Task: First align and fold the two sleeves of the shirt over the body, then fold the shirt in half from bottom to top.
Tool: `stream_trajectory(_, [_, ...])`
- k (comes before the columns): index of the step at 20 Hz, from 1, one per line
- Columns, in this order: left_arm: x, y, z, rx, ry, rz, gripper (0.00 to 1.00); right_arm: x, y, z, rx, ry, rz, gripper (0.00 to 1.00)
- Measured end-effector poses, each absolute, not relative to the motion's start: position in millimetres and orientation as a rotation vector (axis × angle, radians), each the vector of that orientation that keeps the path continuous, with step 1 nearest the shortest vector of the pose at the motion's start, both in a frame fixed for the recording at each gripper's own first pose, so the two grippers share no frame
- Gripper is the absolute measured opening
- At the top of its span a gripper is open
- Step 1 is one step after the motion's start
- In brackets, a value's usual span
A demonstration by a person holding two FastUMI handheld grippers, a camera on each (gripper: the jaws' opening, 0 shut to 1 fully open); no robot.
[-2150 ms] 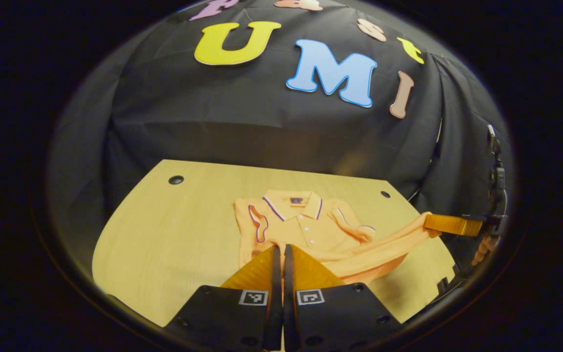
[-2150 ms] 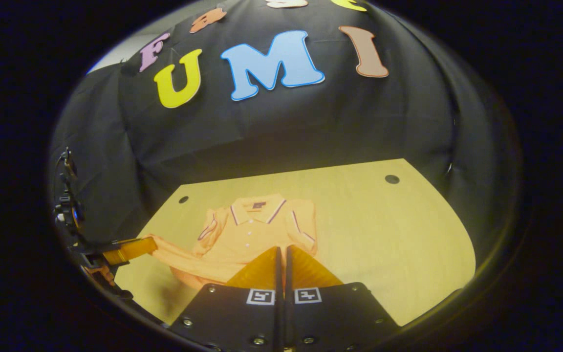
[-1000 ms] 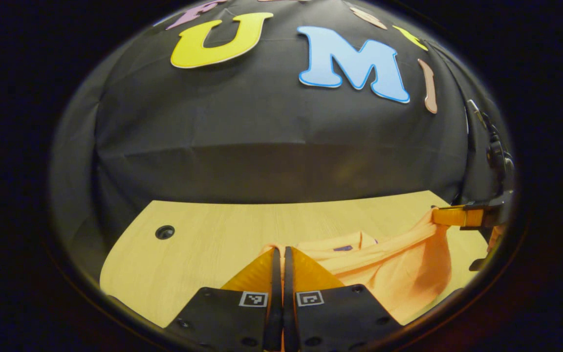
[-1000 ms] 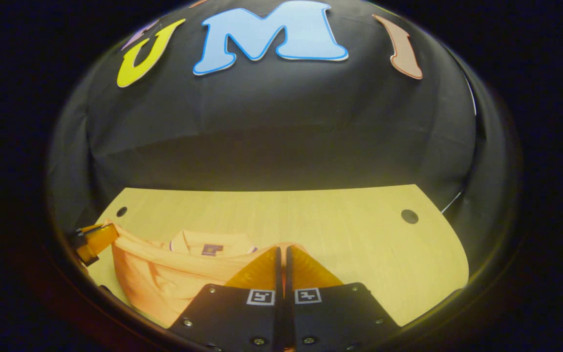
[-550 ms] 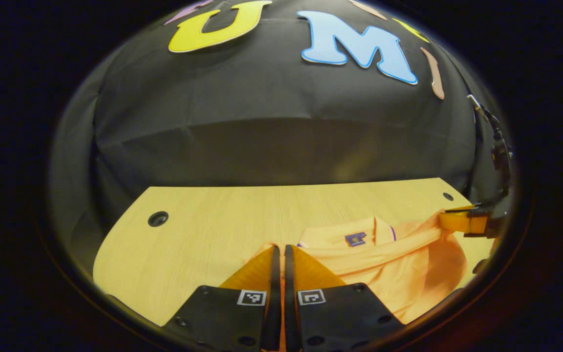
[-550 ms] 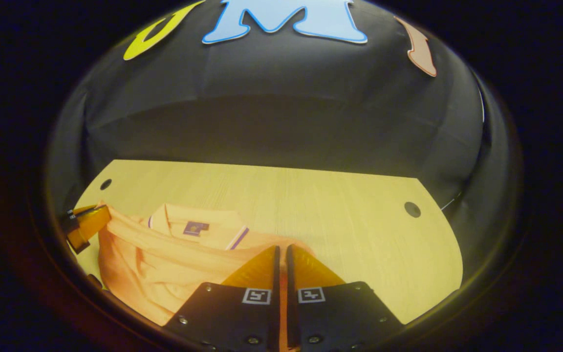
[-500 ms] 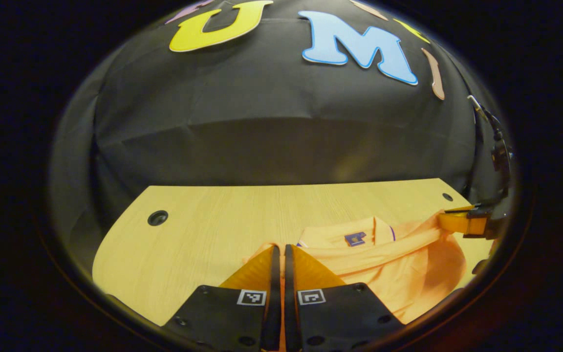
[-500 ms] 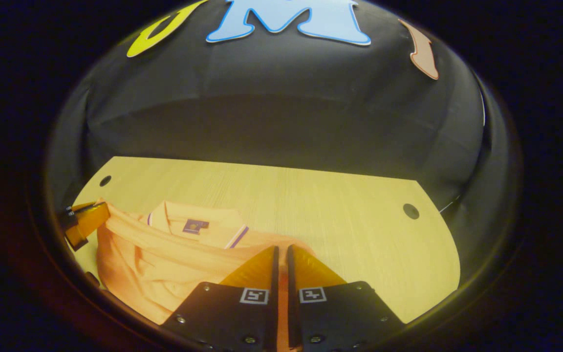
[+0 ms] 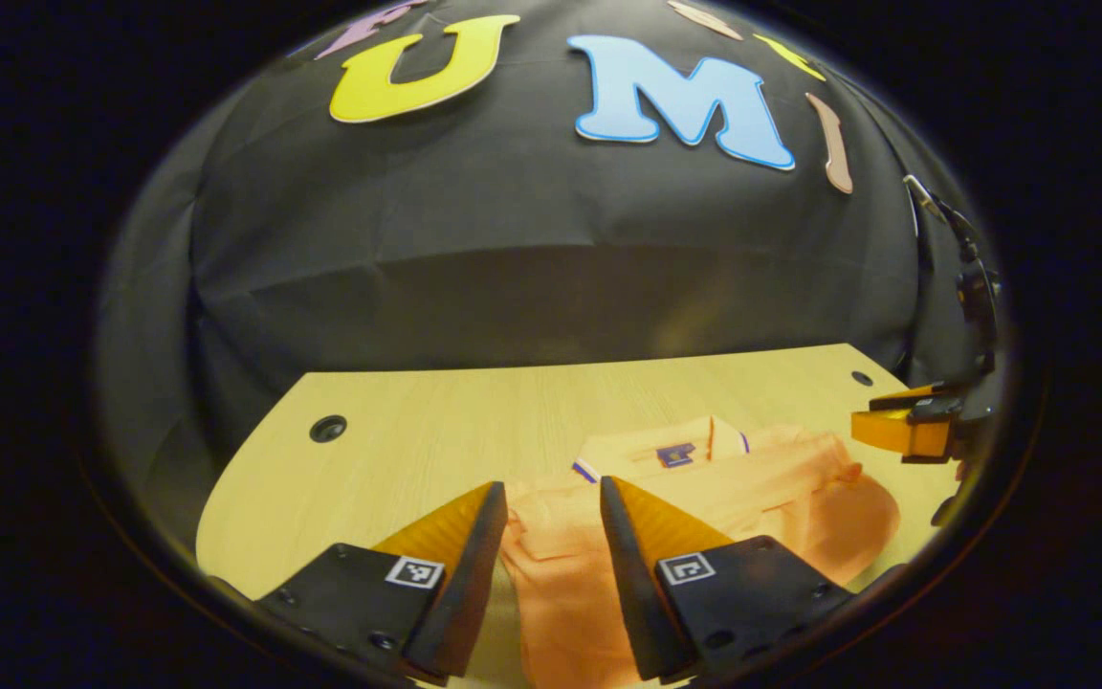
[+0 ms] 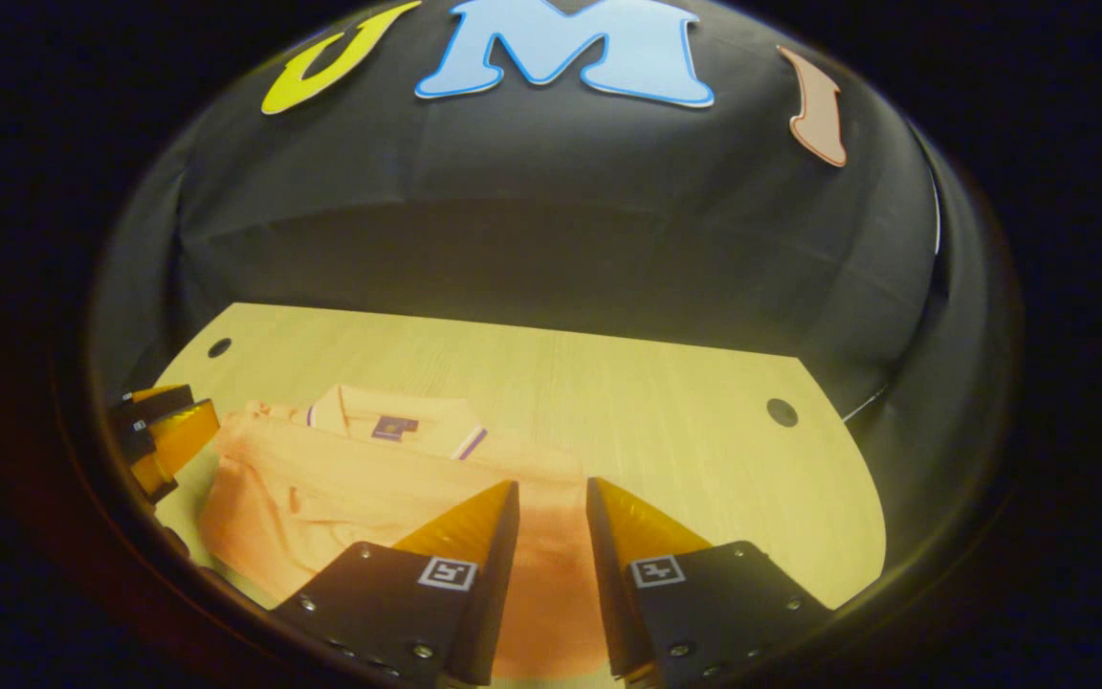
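Note:
An orange polo shirt [image 9: 752, 498] lies on the wooden table [image 9: 436, 431], its bottom half folded up over the body. The collar with its dark label [image 9: 673, 454] peeks out past the folded hem. My left gripper [image 9: 551, 498] stands open over the shirt's left hem corner, fabric lying loose between its fingers. In the right gripper view the shirt [image 10: 350, 488] spreads to the left, and my right gripper [image 10: 551, 493] is open above its right hem corner. Each gripper also appears at the edge of the other's view: the right gripper [image 9: 905, 426], the left gripper [image 10: 164, 431].
The black cloth wall [image 9: 532, 249] rises right behind the table. Round cable holes sit near the table's far corners: a hole [image 9: 328, 428] on the left and a hole [image 10: 782, 412] on the right. Bare wood [image 10: 685, 421] stretches right of the shirt.
Both grippers carried the hem up toward the collar, lowered it, and have just opened, letting the fabric drop onto the body of the shirt.

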State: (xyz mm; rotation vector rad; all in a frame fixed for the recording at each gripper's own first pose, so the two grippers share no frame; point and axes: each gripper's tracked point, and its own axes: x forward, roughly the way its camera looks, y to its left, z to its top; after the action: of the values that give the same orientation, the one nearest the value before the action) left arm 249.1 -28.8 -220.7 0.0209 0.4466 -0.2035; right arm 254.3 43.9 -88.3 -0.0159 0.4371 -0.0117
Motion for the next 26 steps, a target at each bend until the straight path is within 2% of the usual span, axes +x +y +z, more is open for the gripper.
stream_trajectory(1, [244.7, -27.8, -213.5, 0.026, 0.431, -0.197, 0.74, 248.4, 41.8, -82.7, -0.006, 0.421, -0.009, 0.43])
stream_trajectory(2, [239.2, -27.0, -205.7, 0.032, 0.416, -0.19, 0.75, 241.1, 40.6, -76.6, 0.006, 0.406, -0.002, 0.51])
stream_trajectory(4, [226.2, -26.3, -185.8, 0.037, 0.385, -0.175, 0.84, 224.8, 35.2, -62.3, 0.027, 0.374, 0.002, 0.65])
stream_trajectory(5, [219.0, -26.7, -177.1, 0.04, 0.368, -0.163, 0.89, 217.0, 31.3, -54.3, 0.033, 0.352, 0.001, 0.69])
stream_trajectory(7, [207.2, -27.2, -160.2, 0.047, 0.331, -0.139, 0.94, 198.5, 22.8, -37.8, 0.041, 0.311, -0.009, 0.7])
stream_trajectory(8, [199.3, -28.7, -151.1, 0.046, 0.316, -0.132, 0.96, 189.6, 20.4, -28.4, 0.045, 0.286, -0.004, 0.81])
stream_trajectory(10, [184.5, -35.1, -135.2, 0.038, 0.289, -0.125, 0.97, 169.5, 14.6, -10.1, 0.042, 0.236, 0.0, 0.88])
stream_trajectory(12, [168.4, -42.1, -119.4, 0.024, 0.254, -0.12, 0.95, 148.8, 7.0, 5.4, 0.026, 0.183, 0.004, 0.89])
stream_trajectory(14, [152.9, -47.5, -98.8, 0.01, 0.216, -0.109, 0.96, 128.3, 2.5, 19.1, 0.011, 0.134, 0.015, 0.96])
stream_trajectory(17, [122.6, -57.6, -75.5, -0.006, 0.152, -0.098, 0.96, 99.1, -2.4, 33.7, -0.013, 0.069, 0.044, 0.94])
stream_trajectory(20, [93.2, -64.7, -54.2, -0.008, 0.085, -0.075, 0.96, 70.7, -3.8, 41.0, -0.043, 0.016, 0.081, 0.96])
stream_trajectory(26, [35.6, -78.1, -25.7, -0.059, 0.032, -0.03, 0.96, 20.2, -0.9, 51.7, -0.051, -0.071, 0.164, 0.95])
